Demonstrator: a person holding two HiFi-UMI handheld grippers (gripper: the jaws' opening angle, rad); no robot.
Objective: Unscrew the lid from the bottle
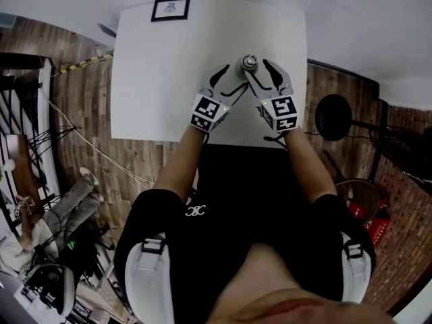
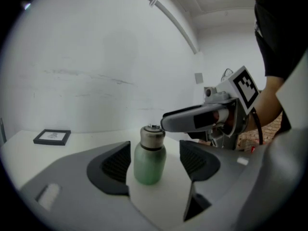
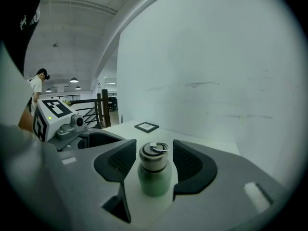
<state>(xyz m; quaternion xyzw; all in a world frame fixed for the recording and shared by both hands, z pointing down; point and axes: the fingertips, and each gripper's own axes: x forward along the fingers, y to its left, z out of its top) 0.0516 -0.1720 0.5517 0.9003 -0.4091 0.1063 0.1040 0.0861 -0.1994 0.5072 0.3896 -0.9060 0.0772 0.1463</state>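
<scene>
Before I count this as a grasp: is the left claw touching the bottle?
Apart. The left gripper view shows the bottle standing between the left claw's pads, with white table visible on both sides.

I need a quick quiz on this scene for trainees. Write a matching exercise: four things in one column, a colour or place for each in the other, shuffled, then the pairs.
Things:
1. bottle body
2. lid
3. framed picture
4. table

Descriptions:
A. white
B. silver, with a ring on top
C. pale green
D. dark frame, lying near the table's far edge

Pairs: 1-C, 2-B, 3-D, 4-A
</scene>
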